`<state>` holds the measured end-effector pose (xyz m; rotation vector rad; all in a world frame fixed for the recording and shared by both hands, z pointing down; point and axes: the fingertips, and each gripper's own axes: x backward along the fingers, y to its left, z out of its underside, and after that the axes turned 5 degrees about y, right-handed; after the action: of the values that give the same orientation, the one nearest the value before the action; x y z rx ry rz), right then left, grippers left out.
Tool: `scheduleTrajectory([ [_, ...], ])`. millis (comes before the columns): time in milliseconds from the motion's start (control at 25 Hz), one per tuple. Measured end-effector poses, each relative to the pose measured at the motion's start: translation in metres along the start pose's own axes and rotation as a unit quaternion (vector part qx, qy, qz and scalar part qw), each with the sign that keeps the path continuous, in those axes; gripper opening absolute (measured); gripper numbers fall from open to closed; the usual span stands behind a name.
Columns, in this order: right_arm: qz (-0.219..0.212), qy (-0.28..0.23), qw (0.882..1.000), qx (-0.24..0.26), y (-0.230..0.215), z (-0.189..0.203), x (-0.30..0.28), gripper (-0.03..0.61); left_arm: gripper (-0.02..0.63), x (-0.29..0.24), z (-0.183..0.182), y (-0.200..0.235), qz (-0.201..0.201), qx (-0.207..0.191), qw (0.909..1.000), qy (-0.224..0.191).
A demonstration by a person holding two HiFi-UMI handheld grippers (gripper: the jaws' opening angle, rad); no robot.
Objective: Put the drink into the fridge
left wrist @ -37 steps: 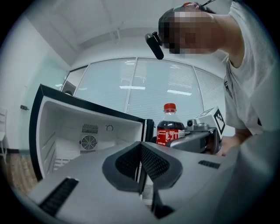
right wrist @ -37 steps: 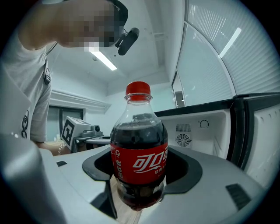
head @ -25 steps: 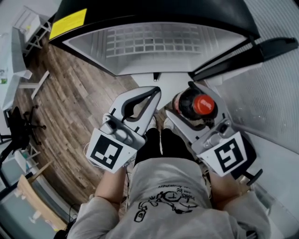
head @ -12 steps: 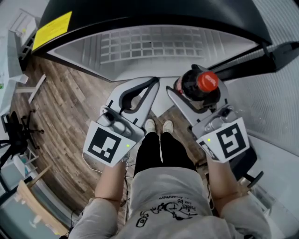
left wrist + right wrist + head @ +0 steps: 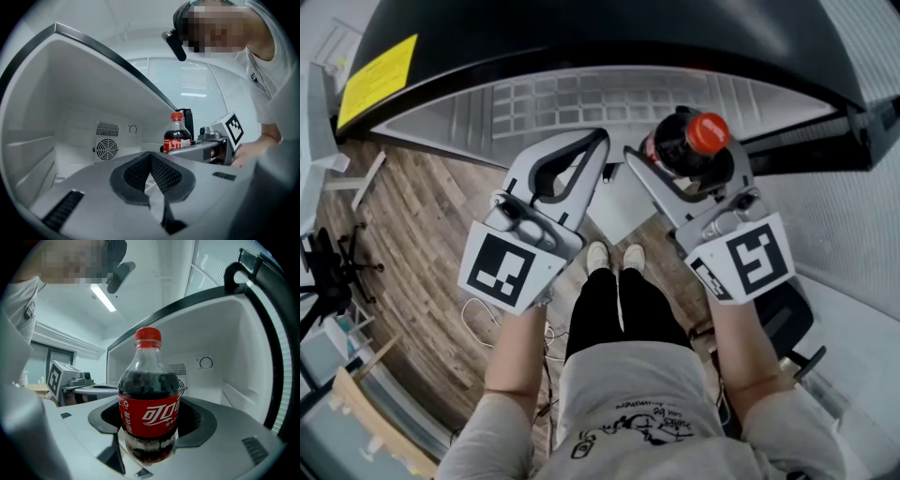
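Wood-plank floor (image 5: 412, 225) below me, w/ the open white-lined fridge (image 5: 609, 94) right in front. R gripper (image 5: 682, 157) jaws are clamped on the dark cola bottle (image 5: 149, 399) w/ red cap and red label, pads on either side of its lower body near the label. It stands upright at the fridge mouth, not set down yet. L gripper (image 5: 151, 159) jaws are pressed together w/ nothing btw them, just beside the bottle. It looks nearly full, so prob. fairly heavy. The plastic is smooth and round, apt to twist or slip. Best hold is the label band, where the body is straight.
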<state>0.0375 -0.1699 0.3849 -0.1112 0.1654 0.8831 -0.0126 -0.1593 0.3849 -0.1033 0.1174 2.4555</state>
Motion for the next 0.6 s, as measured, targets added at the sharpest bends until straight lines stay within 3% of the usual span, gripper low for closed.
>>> scheduleTrajectory([
  [600,0.009,0.002,1.0,0.011,-0.036,0.008,-0.049,0.325,0.002,-0.039,0.01,0.035,-0.01,-0.014,0.9998,0.012],
])
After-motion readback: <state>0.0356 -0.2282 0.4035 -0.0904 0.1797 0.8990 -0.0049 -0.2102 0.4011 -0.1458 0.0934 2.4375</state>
